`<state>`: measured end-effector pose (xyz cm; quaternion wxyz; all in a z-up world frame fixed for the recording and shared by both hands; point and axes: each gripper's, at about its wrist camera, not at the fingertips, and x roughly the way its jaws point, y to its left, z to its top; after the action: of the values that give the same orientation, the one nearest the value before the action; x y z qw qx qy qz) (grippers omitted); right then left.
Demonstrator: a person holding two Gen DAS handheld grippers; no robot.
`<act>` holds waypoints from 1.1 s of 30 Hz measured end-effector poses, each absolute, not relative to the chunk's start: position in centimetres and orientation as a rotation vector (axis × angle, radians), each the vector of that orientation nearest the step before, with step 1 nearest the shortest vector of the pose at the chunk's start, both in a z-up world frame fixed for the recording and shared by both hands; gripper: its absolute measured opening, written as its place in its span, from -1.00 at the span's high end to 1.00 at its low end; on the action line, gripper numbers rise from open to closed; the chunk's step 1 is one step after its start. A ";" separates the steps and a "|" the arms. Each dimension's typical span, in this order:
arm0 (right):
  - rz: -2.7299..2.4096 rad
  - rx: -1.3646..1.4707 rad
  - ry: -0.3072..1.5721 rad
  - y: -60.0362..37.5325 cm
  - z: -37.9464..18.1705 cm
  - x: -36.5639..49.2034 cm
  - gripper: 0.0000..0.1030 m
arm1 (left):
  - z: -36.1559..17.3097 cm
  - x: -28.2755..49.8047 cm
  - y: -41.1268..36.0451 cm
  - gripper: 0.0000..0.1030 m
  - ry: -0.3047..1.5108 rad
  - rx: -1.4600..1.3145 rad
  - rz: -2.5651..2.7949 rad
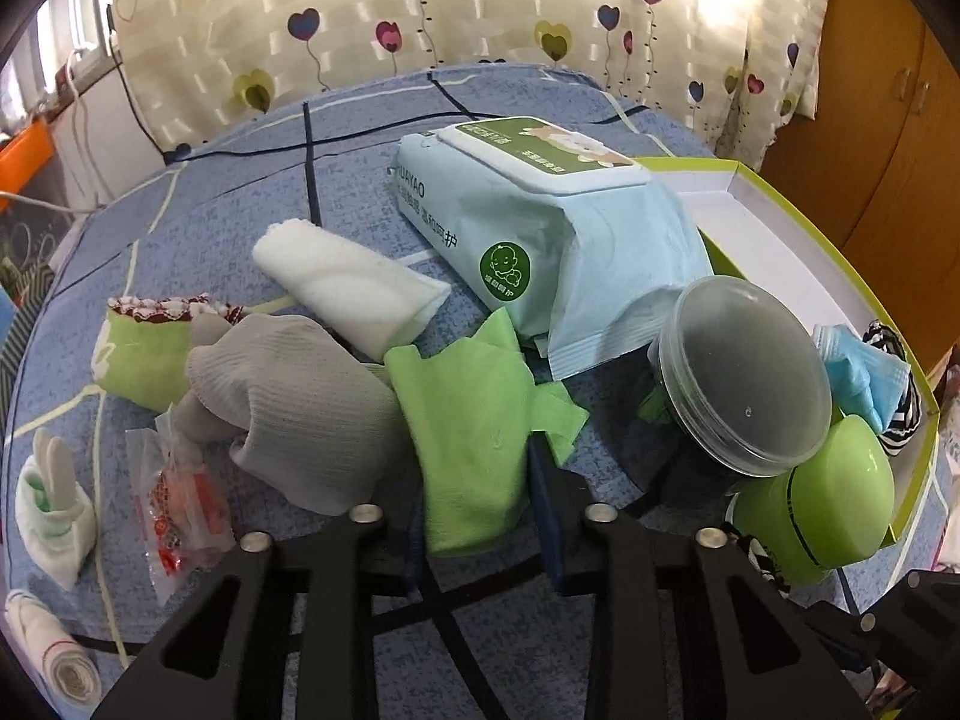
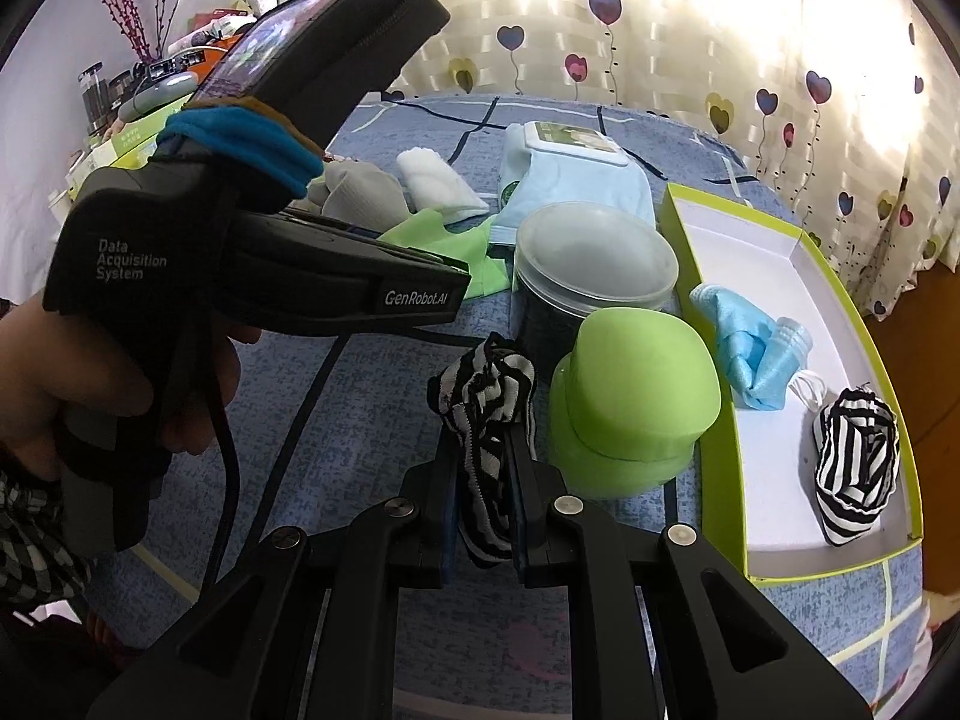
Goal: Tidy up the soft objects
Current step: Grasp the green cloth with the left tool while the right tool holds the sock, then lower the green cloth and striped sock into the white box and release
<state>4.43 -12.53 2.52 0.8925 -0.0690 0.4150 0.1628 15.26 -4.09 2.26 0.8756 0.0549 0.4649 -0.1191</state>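
In the left wrist view a lime-green cloth (image 1: 462,420) lies between the jaws of my left gripper (image 1: 480,498), which is shut on it on the blue bedspread. From the right wrist view that gripper (image 2: 456,276) reaches over the same green cloth (image 2: 474,258), held by a person's hand. My right gripper (image 2: 485,450) is shut on a black-and-white striped sock (image 2: 480,396), which hangs just left of a green jar (image 2: 630,396). A lime box with a white inside (image 2: 774,264) stands to the right. It holds a blue face mask (image 2: 750,348) and another striped sock (image 2: 852,468).
A wipes pack (image 1: 540,222), a rolled white towel (image 1: 348,282), a grey sock (image 1: 300,402), a green sock with red trim (image 1: 144,354), a plastic packet (image 1: 180,504) and small white socks (image 1: 54,510) lie around. A clear-lidded tub (image 1: 744,378) stands by the box (image 1: 780,228).
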 end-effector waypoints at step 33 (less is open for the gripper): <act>0.351 -0.072 0.717 -14.0 8.4 3.4 0.73 | 11.3 12.4 -2.0 0.83 0.835 0.000 -0.356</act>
<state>3.42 -13.96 8.39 0.9207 -0.0350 0.3490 0.1710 12.41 -2.03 11.25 0.8988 0.0001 0.4034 -0.1718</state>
